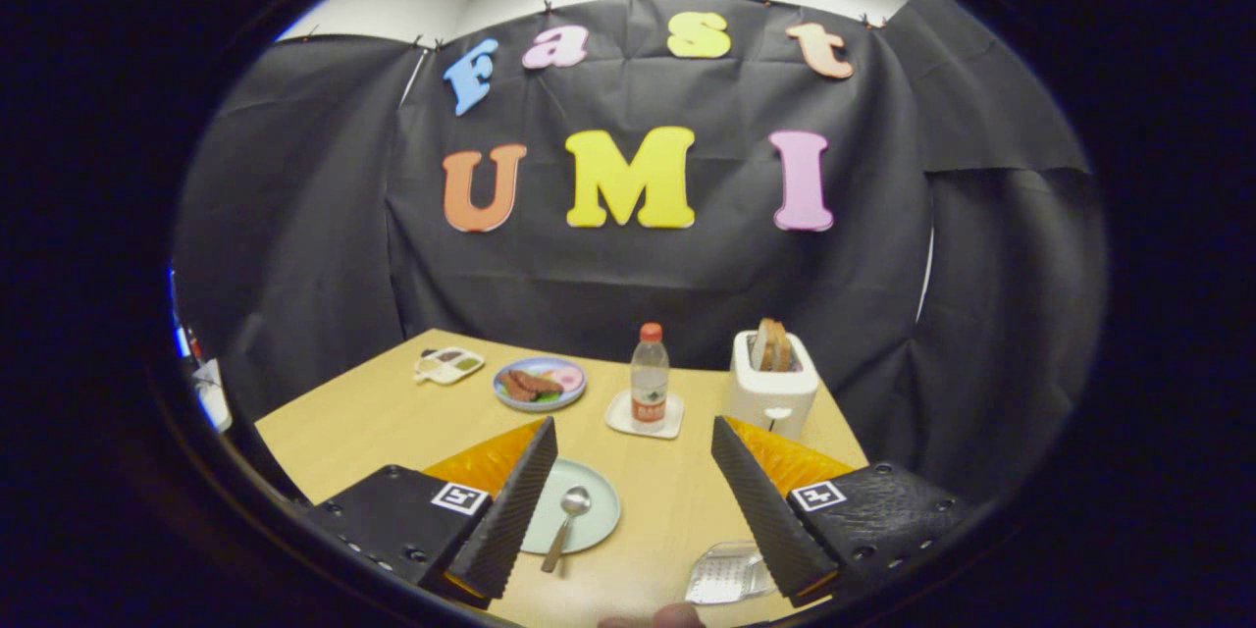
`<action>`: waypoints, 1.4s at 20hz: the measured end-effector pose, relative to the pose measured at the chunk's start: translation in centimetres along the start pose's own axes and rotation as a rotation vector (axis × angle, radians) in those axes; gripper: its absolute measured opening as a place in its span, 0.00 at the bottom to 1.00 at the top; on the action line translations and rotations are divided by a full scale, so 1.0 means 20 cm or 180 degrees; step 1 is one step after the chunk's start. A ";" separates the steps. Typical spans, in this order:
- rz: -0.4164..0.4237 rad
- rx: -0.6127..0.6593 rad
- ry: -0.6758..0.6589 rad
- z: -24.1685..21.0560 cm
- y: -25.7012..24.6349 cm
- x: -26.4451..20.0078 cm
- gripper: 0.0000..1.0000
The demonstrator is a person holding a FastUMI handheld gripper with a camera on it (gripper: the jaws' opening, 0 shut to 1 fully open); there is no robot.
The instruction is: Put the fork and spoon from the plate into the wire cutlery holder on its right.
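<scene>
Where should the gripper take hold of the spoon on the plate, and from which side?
Probably at mid-handle, from above. The spoon lies flat on the pale plate, bowl away and handle end over the near rim. The open gripper holds nothing; its fingers should close across the thin handle.

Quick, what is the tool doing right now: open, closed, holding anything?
Tool: open, holding nothing; the spoon lies on the plate between its fingers.
</scene>
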State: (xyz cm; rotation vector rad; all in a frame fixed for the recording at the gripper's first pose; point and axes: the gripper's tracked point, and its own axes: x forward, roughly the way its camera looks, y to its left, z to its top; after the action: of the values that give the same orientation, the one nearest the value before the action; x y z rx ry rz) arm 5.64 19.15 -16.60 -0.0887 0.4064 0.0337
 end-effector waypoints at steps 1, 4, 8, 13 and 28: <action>0.0039 -0.0012 0.0146 -0.08 0.08 0.03 0.96; 0.0204 -0.0085 0.0666 -0.38 0.29 0.18 0.96; 0.0146 -0.0215 0.1138 -0.66 0.34 0.32 0.95; 0.0069 -0.0157 0.1686 -0.92 0.32 0.49 0.83; -0.0201 -0.0112 0.2097 -1.04 0.25 0.61 0.01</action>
State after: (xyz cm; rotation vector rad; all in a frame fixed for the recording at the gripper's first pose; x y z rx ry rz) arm 8.46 22.40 -40.78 -0.1475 1.0611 -0.0530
